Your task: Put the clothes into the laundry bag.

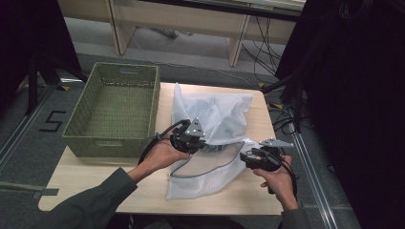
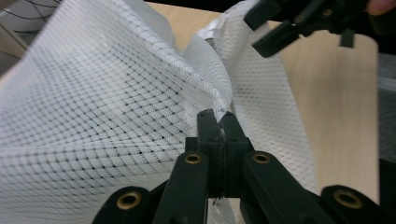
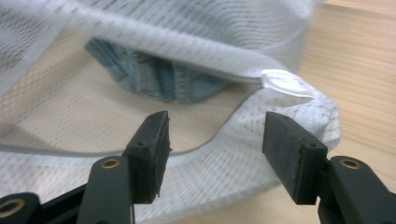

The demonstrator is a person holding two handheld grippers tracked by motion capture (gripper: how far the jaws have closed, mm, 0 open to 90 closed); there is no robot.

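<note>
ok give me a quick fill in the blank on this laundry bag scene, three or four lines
1. The left gripper is ____ on the white mesh bag.
2. The right gripper has its jaws ____, nothing between them.
3. The garment inside the bag's open mouth is ____ in colour.
4. The green basket at the table's left is ____.

Missing words: shut; open; blue; empty

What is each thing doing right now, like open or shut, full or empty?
mesh laundry bag: mouth open, upper edge lifted
blue denim garment: inside the bag
left gripper: shut on the bag's mesh
right gripper: open, at the bag's mouth
green basket: empty, upright
</note>
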